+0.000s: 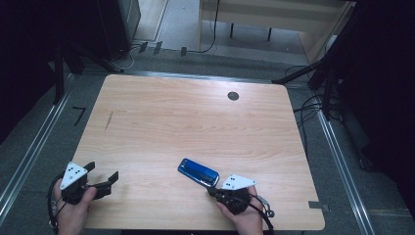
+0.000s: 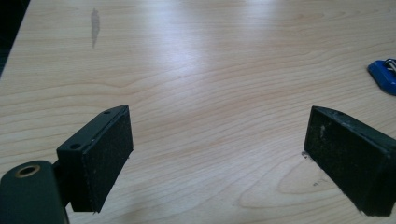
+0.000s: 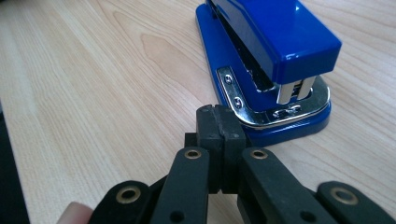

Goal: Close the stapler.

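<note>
blue stapler (image 1: 198,172) lies flat on the wooden table (image 1: 195,117), near the front edge, right of centre, its stapling end turned toward the right gripper (image 1: 214,188). right gripper: jaws pressed together, nothing between them, tips just at the stapler's base plate in the right gripper view (image 3: 219,122); contact or a hair apart, cannot tell. left gripper (image 1: 104,177): jaws wide, empty, over bare wood at the front left corner, well apart from the stapler.

risks, as judged:
- closed tips can only nudge; a push at this end may spin or skid the stapler on the smooth top instead of moving it straight.
- a grab needs the jaws parted first; opening this close could knock the base aside.
- the hinged top could spring up if the base alone is caught.
</note>
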`<state>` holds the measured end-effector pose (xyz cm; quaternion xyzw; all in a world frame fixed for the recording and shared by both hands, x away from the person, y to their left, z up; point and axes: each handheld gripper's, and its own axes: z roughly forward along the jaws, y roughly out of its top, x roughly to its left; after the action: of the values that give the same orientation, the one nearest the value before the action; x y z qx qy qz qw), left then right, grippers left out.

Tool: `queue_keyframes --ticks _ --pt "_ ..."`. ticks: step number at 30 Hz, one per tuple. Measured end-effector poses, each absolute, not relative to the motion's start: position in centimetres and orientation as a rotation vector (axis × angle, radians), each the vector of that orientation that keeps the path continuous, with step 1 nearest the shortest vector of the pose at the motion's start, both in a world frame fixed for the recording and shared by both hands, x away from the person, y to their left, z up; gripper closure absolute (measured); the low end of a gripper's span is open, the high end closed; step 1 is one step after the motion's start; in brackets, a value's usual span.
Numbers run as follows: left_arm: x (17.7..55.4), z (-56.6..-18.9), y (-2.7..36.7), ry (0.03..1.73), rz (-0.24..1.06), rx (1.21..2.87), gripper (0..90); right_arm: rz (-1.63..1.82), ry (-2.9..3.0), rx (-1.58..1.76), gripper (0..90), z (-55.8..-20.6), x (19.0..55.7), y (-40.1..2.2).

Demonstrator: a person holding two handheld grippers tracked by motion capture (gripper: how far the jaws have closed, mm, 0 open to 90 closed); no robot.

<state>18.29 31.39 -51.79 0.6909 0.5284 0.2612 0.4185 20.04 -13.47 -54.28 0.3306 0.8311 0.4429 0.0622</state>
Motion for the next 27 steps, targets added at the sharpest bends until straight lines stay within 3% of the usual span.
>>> queue_keyframes --ticks 27 --pt "18.7 -52.3 31.7 1.369 0.637 1.745 8.1 1.31 2.512 1.019 90.0 -54.6 21.2 -13.5"
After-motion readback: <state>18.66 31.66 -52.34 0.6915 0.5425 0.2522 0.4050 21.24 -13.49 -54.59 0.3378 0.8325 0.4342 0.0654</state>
